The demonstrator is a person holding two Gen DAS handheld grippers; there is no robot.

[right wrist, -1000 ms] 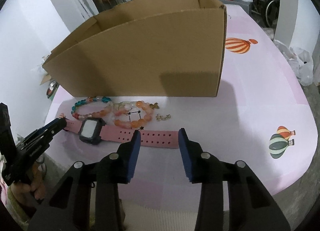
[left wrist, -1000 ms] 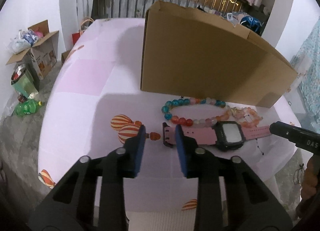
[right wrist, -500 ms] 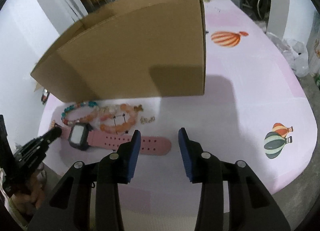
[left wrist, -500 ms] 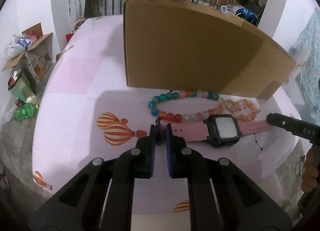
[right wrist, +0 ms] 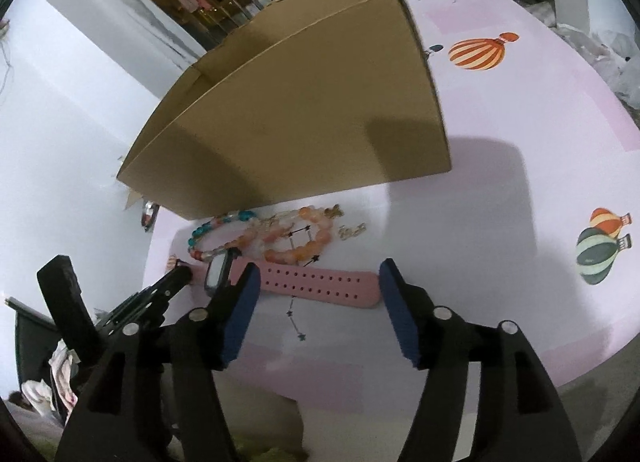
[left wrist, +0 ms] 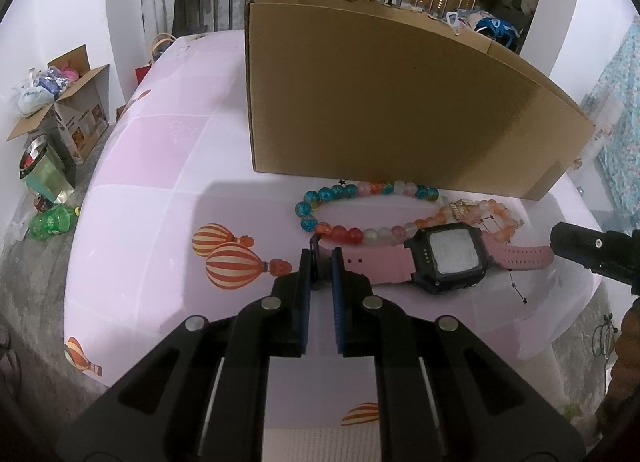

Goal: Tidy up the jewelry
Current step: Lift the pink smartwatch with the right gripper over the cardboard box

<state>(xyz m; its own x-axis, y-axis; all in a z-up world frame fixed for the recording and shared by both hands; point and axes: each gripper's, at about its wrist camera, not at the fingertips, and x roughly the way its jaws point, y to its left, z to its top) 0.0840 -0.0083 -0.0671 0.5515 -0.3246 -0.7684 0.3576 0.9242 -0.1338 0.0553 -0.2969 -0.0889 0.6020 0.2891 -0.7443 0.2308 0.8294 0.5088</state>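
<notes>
A pink-strapped watch point(left wrist: 444, 256) with a black square face lies on the pink tablecloth before a cardboard box point(left wrist: 384, 101). My left gripper point(left wrist: 320, 266) is shut on the buckle end of the watch strap. A bracelet of blue, red and pale beads point(left wrist: 344, 211) and an orange bead bracelet point(left wrist: 492, 217) lie behind the watch. My right gripper point(right wrist: 318, 282) is open over the watch's holed strap end point(right wrist: 320, 282), jaws wide on either side. A small gold piece point(right wrist: 352, 229) lies near the orange bracelet point(right wrist: 304, 238).
The table's front edge runs just below both grippers. Hot-air balloon prints mark the cloth point(left wrist: 232, 258). On the floor at left stand an open carton point(left wrist: 68, 113) and a green bottle point(left wrist: 52, 219). A railing stands behind the table.
My left gripper has closed on the watch strap's buckle end. My right gripper has tilted, opened wider and moved over the strap's holed end.
</notes>
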